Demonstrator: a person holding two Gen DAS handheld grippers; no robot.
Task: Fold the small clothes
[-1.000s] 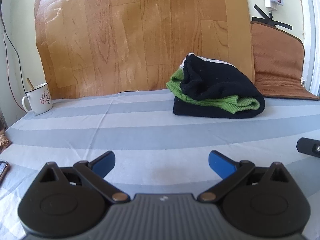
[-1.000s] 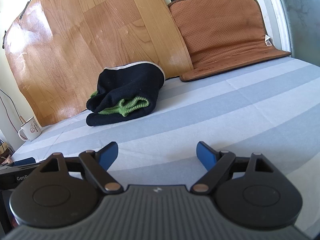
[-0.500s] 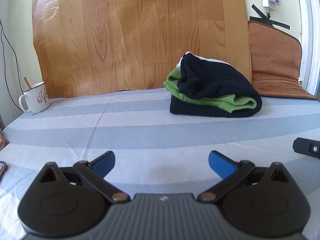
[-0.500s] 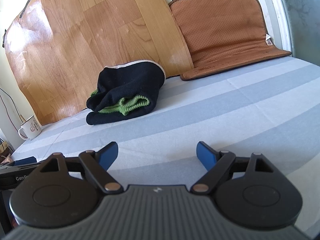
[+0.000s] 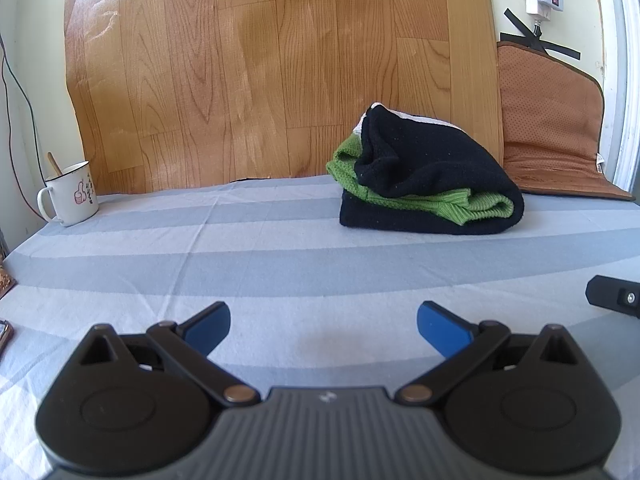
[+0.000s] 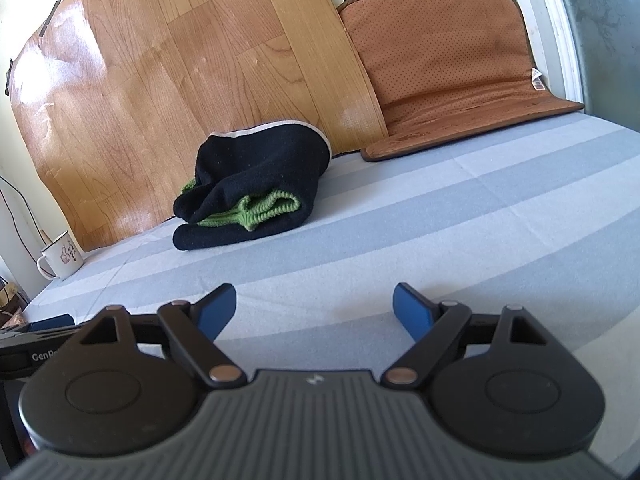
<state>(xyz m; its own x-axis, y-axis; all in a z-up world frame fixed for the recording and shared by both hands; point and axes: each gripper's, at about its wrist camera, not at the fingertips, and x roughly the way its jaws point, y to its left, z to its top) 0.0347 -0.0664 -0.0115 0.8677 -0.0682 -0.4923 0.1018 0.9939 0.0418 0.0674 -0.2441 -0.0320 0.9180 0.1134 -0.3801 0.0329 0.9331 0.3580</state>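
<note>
Well beyond spread fingers (image 5: 208, 326): folded clothes (image 5: 430, 188).

My left hand-held gripper (image 5: 323, 326) is level, its blue fingers (image 5: 210, 326) spread wide with nothing between them. My right hand-held gripper (image 6: 315, 310) is tilted slightly, jaws equally wide and empty. Its tip shows just right of my left one.

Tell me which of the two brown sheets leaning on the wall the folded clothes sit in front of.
The folded clothes sit in front of the glossy wood-grain sheet, the larger, leftward one; the dotted brown mat stands apart to their right, its lower edge lying on the striped cloth.
</note>
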